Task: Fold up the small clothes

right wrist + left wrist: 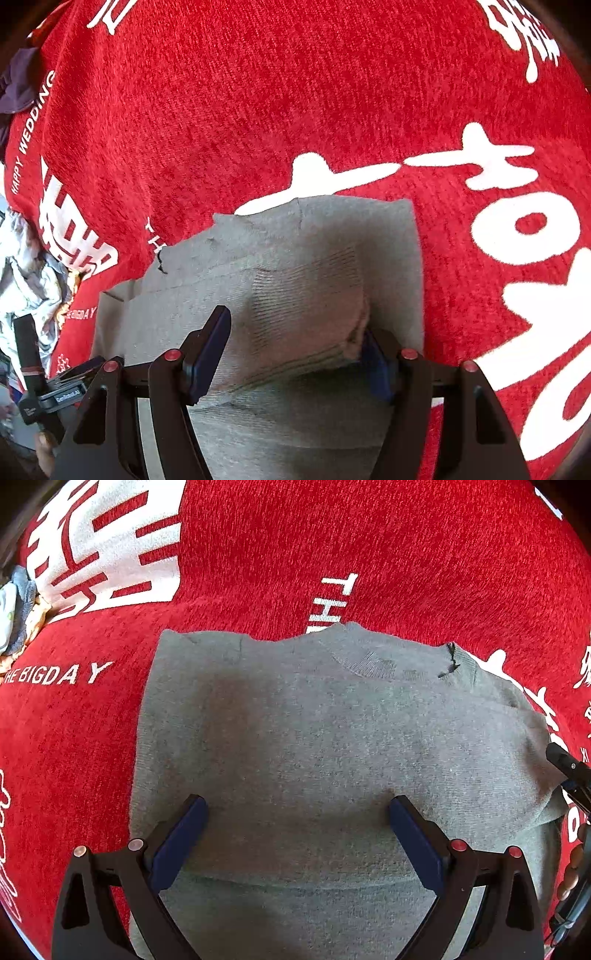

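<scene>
Left tongs (297, 806) apart above grey sweater (332, 731), right tongs (295, 332) straddling its raised fold, grip unclear

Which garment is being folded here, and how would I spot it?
Find the red plush cloth with white lettering covering the whole surface. Lying flat in its middle is a plain grey knit sweater, ribbed neckline away from the cameras. It is the only spread-out, single-coloured piece; the other clothes sit crumpled in a heap at the cloth's edge.
</scene>
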